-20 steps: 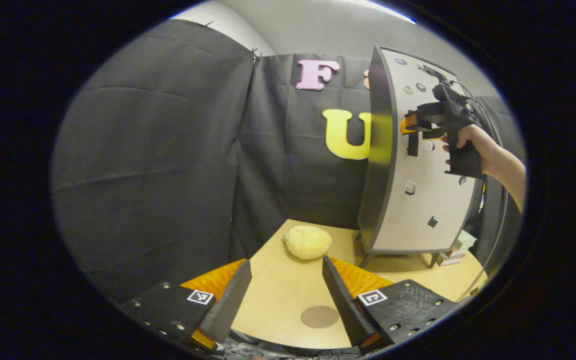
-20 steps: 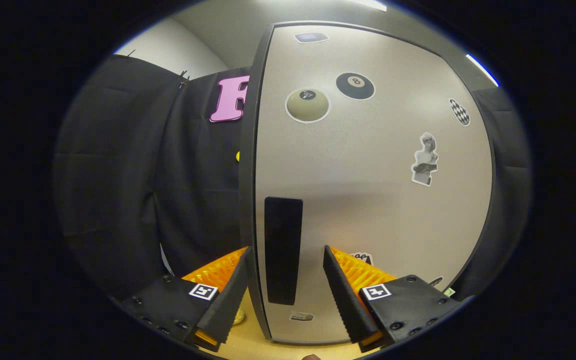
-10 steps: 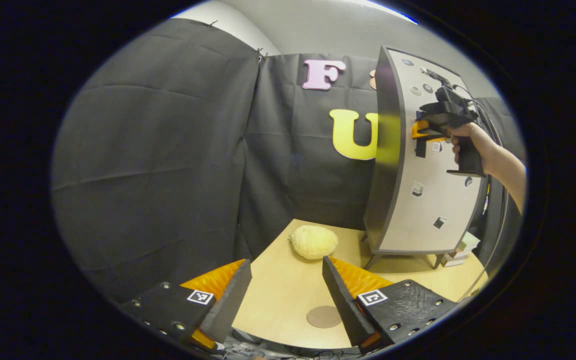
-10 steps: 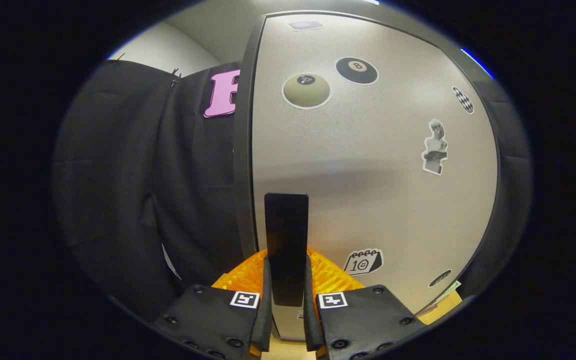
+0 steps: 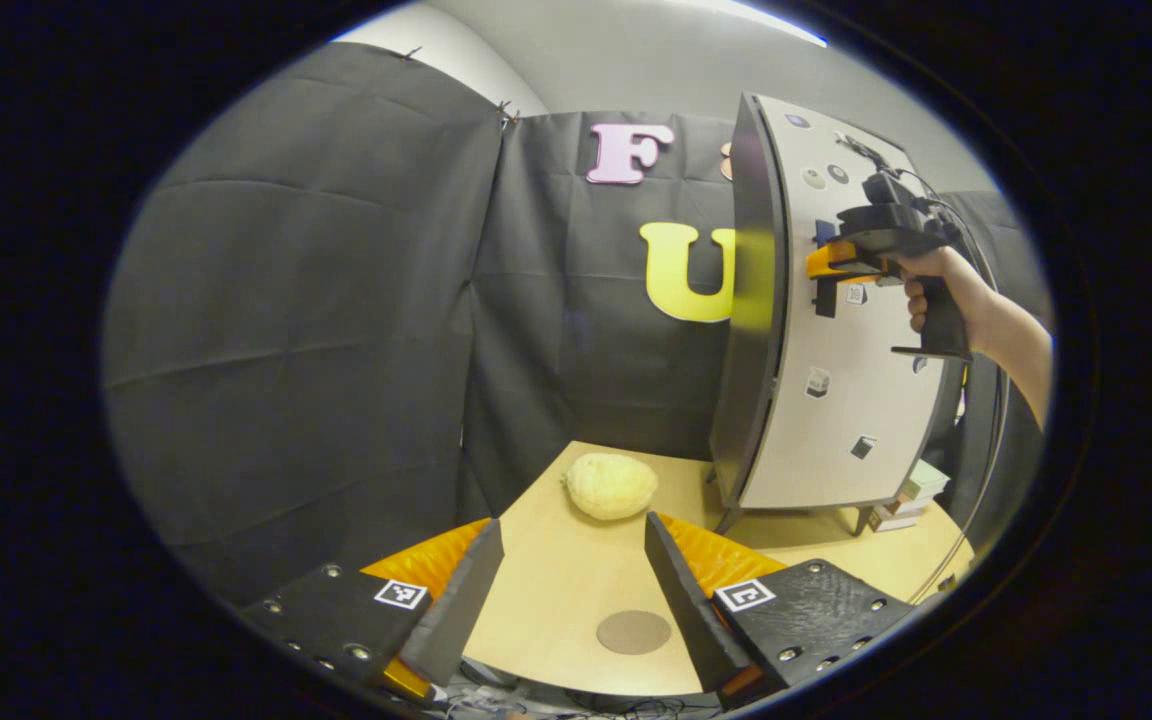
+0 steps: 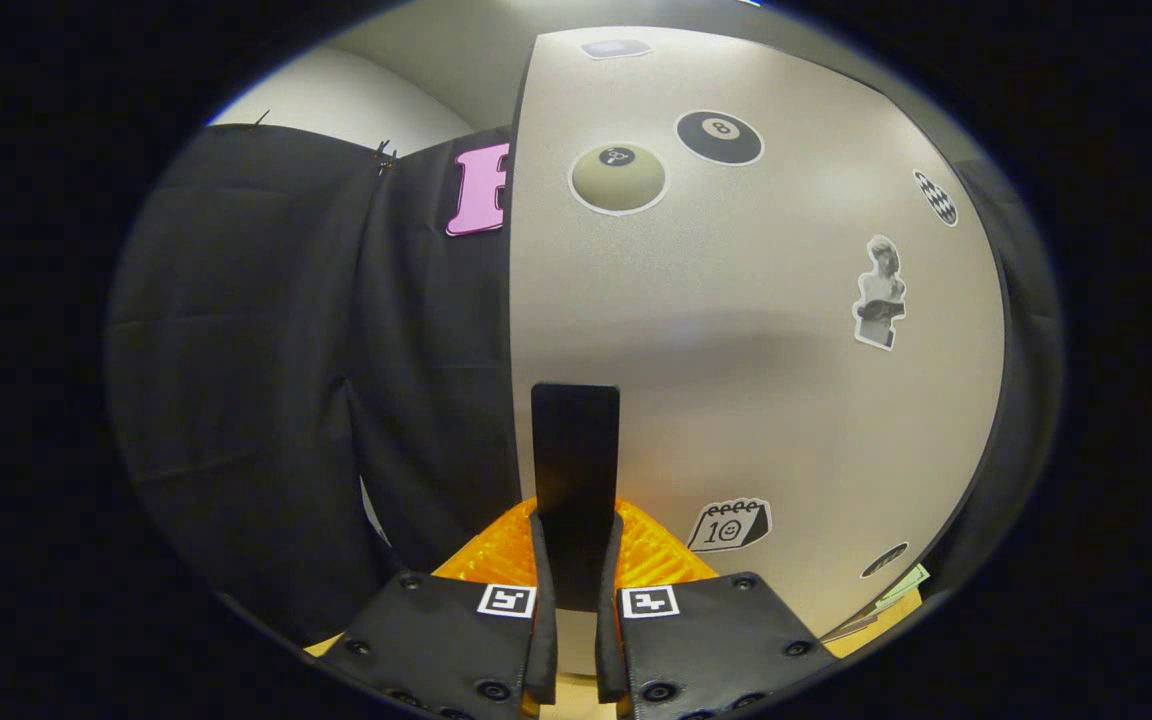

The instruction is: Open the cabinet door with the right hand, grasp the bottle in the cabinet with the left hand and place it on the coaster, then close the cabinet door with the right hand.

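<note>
A tall grey cabinet with stickers stands on short legs at the back right of the wooden table. In the left gripper view a hand holds my right gripper against its door. The right gripper view shows my right gripper shut on the door's black vertical handle. I cannot tell whether the door has left the frame. The bottle is hidden inside. A round brown coaster lies on the table just ahead of my left gripper, which is open and holds nothing.
A bumpy pale-yellow fruit-like lump lies on the table left of the cabinet's feet. Small boxes sit at the cabinet's right foot. A cable hangs down beside them. Black cloth walls close off the back and left.
One second ago my right gripper stood open around the handle; it has since shut on it and stays clamped. The left gripper has only drifted slightly.
</note>
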Demonstrator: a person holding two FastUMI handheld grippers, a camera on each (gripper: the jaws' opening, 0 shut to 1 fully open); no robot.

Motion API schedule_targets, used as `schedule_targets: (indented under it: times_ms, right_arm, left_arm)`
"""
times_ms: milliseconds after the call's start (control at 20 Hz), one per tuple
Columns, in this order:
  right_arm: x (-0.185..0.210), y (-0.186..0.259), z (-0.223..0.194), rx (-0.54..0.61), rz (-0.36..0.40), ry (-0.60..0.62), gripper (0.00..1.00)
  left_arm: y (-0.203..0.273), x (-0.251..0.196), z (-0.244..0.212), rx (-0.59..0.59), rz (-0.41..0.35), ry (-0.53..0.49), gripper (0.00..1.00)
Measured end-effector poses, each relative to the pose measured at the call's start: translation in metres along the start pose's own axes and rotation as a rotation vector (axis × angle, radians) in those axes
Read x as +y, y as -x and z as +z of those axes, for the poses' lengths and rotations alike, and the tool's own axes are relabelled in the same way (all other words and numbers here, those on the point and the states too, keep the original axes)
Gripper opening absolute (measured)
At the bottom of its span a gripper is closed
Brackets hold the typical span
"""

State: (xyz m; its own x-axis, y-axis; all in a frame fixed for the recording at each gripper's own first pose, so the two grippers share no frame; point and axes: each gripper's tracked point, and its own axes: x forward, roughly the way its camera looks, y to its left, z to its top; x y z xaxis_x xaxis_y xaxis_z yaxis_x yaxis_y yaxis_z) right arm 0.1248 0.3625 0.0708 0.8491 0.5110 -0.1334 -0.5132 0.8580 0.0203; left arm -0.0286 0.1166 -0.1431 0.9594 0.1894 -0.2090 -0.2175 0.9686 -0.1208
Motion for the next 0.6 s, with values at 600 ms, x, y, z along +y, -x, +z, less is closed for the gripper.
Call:
schedule_targets:
  times_ms: [600]
  right_arm:
    - [-0.013,0.047,-0.007,-0.019,0.129,-0.007,0.17]
  left_arm:
    - [0.039,-0.059,-0.005,-0.008,-0.079,-0.008,0.86]
